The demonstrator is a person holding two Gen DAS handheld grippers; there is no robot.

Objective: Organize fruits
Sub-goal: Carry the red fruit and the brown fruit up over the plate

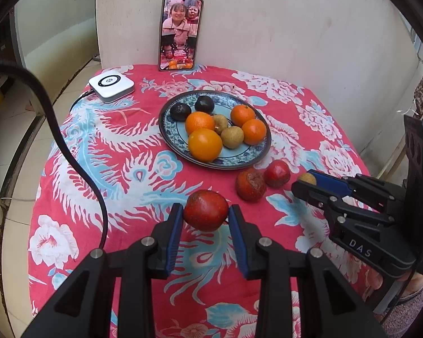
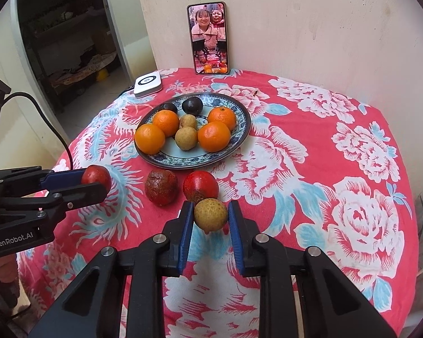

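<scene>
Left gripper (image 1: 205,216) clenched on red fruit (image 1: 205,209), right gripper (image 2: 210,217) on tan fruit (image 2: 210,214), both near table's front edge. Lift clear of loose fruits; lower gently onto bare near rim of plate (image 2: 194,160); release separately.

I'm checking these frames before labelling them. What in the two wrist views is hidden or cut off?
- Left wrist view: most of the tan fruit is hidden by the right gripper fingers.
- Right wrist view: the red fruit is partly covered by the left gripper.
- Both views: whether either held fruit touches the cloth cannot be told.
- Right wrist view: a dark fruit on the plate is half hidden behind an orange.
</scene>
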